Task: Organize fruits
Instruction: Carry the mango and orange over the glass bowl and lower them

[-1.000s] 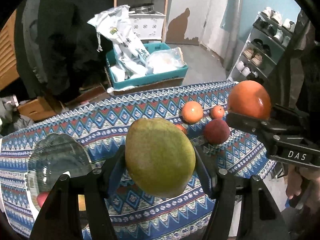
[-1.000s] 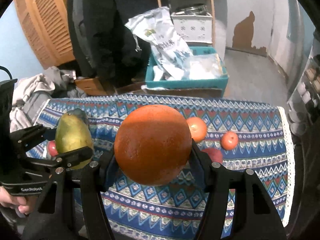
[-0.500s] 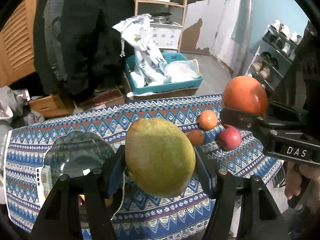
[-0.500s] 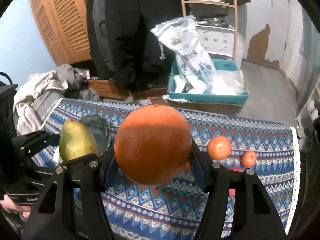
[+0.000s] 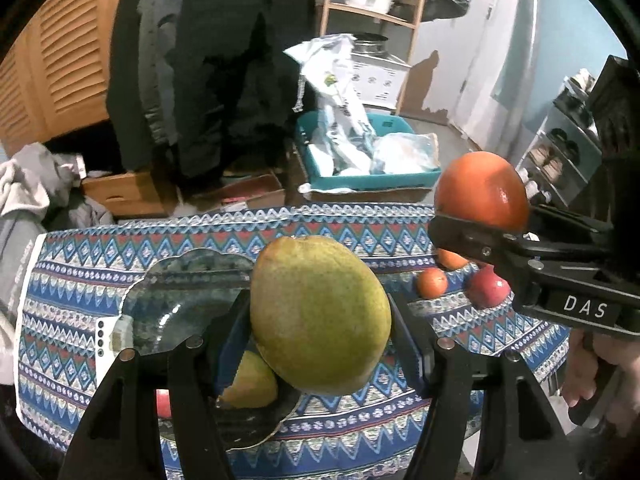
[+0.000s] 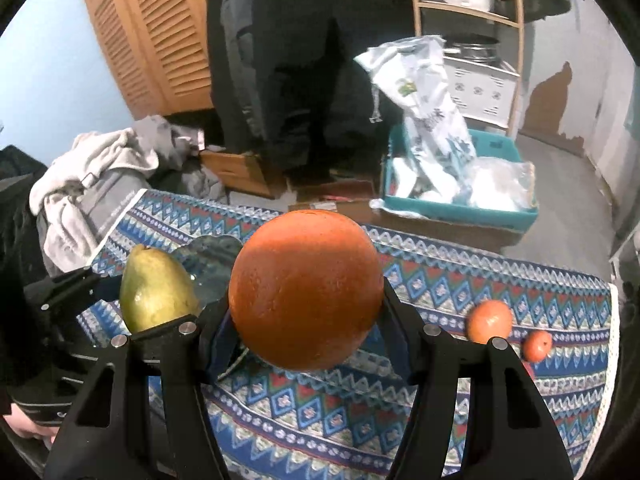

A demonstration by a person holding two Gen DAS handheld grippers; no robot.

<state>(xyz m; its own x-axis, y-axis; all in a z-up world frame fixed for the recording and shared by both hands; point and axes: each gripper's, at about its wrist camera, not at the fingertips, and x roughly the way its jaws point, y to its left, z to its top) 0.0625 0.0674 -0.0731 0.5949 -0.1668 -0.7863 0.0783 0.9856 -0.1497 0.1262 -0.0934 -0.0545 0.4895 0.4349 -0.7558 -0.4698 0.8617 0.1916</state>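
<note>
My left gripper (image 5: 320,320) is shut on a large green-yellow mango (image 5: 320,316), held in the air over the glass plate (image 5: 180,300). On that plate lie a smaller yellow fruit (image 5: 250,384) and a red one (image 5: 163,402), partly hidden by the fingers. My right gripper (image 6: 306,312) is shut on a big orange (image 6: 306,292) above the patterned tablecloth (image 6: 440,280). In the left wrist view the right gripper (image 5: 472,220) and its orange (image 5: 482,190) hang at the right; in the right wrist view the mango (image 6: 154,294) is at the left.
Two small oranges (image 6: 490,322) (image 6: 538,346) and a red apple (image 5: 490,290) lie on the cloth at the right. Beyond the table's far edge stand a teal bin (image 6: 460,208) of bags, cardboard boxes, a wooden shelf and hanging dark clothes. A person's hand (image 5: 592,372) holds the right gripper.
Both grippers have carried their fruit leftward across the table. The glass plate now lies under the mango, and the loose fruits have slid toward the right of both views.
</note>
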